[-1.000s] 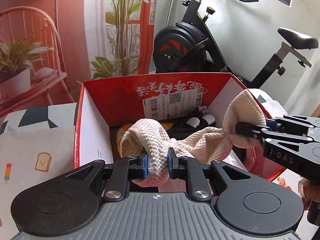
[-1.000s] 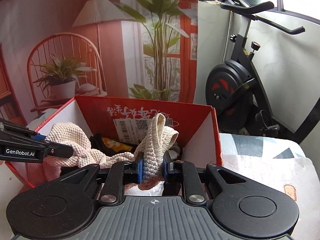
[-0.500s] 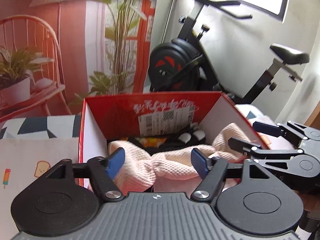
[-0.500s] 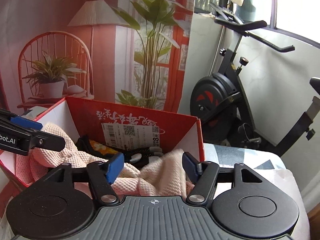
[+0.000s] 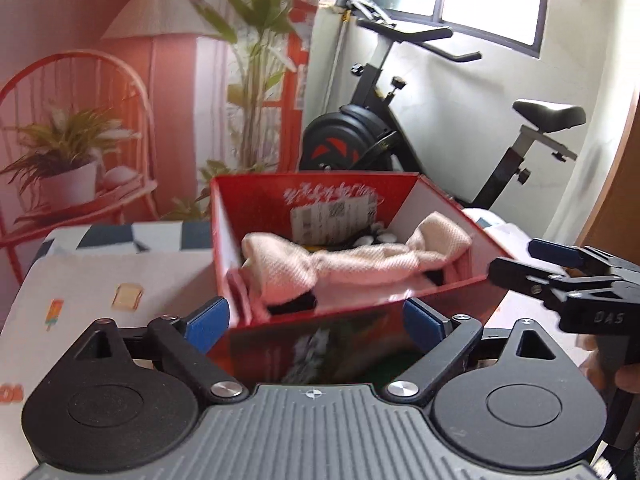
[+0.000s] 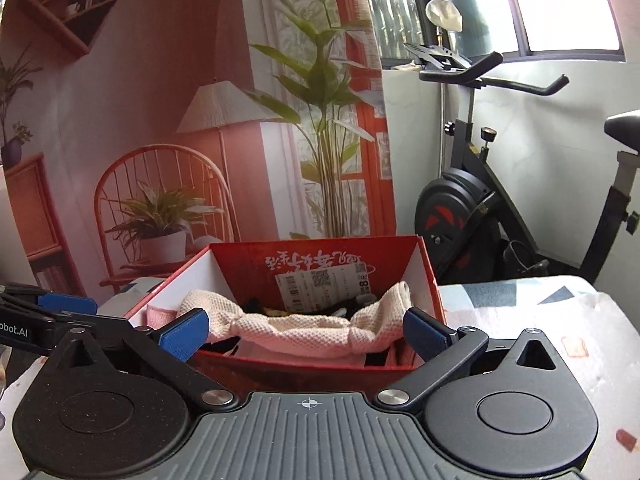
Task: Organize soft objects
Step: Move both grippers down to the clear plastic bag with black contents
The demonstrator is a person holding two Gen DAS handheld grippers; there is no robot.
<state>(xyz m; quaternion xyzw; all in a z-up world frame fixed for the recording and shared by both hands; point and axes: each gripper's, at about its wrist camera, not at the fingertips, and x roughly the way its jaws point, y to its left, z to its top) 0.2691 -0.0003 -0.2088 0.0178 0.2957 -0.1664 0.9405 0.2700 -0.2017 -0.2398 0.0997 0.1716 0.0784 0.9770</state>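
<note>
Lying across the inside of the red cardboard box (image 6: 425,280): one cream knitted cloth (image 6: 304,330), bunched and twisted along its length, one end near the left wall and the other heaped against the right wall, resting on darker items underneath that are too hidden to identify. Box: open-topped, white inner side walls, a printed label on the far inner wall, standing on a worktop (image 6: 532,320) covered with a pale patterned cloth. Left tool (image 5: 316,316): released, blue pads spread wide on either side of the box's near wall, nothing between them but the box edge; its jaws have just been opening. Right tool (image 6: 306,334): likewise let go, jaws just opened to their widest, pads clear of the cloth on both sides. Each tool shows at the edge of the other's view, beside the box. Background: exercise bike (image 6: 480,208), printed wall backdrop with chair and plants.
</note>
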